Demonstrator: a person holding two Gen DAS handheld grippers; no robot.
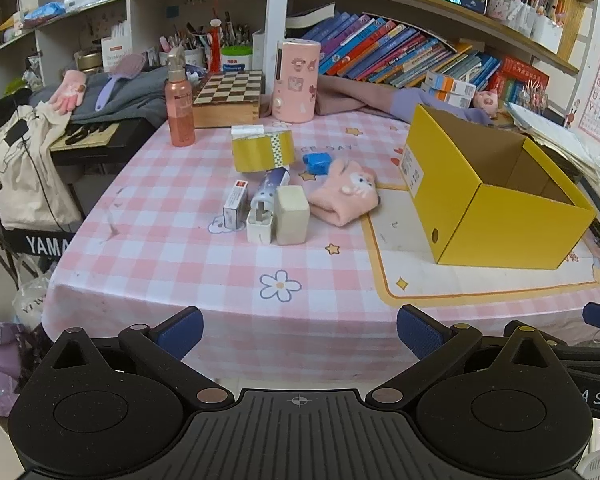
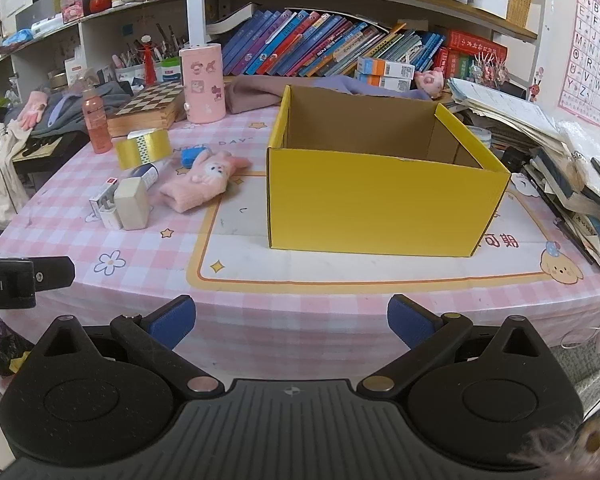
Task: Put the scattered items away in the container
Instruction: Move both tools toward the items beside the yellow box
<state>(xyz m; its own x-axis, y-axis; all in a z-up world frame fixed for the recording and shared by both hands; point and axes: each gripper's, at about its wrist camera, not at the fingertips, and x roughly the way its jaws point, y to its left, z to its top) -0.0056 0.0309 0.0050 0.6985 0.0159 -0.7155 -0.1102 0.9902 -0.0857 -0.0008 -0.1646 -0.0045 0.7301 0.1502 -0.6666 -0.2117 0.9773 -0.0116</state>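
An open yellow cardboard box (image 1: 512, 220) (image 2: 380, 196) stands empty on the right of the pink checked table. Left of it lie scattered items: a pink plush glove (image 1: 342, 196) (image 2: 204, 182), a blue sharpener (image 1: 317, 163) (image 2: 190, 157), a roll of gold tape (image 1: 263, 150) (image 2: 143, 147), a tube (image 1: 270, 190) (image 2: 150, 174), a cream block (image 1: 293, 220) (image 2: 132, 204), a white charger (image 1: 260, 228) (image 2: 110, 214) and a small carton (image 1: 235, 204) (image 2: 100, 196). My left gripper (image 1: 299, 336) and right gripper (image 2: 291, 322) are both open and empty, in front of the table's near edge.
At the back stand a pink bottle (image 1: 179, 108), a chessboard box (image 1: 227, 98), a pink cylinder (image 1: 296, 80) and leaning books (image 1: 400, 56). Stacked papers (image 2: 540, 132) crowd the right edge. A keyboard and bags (image 1: 32, 168) sit left of the table.
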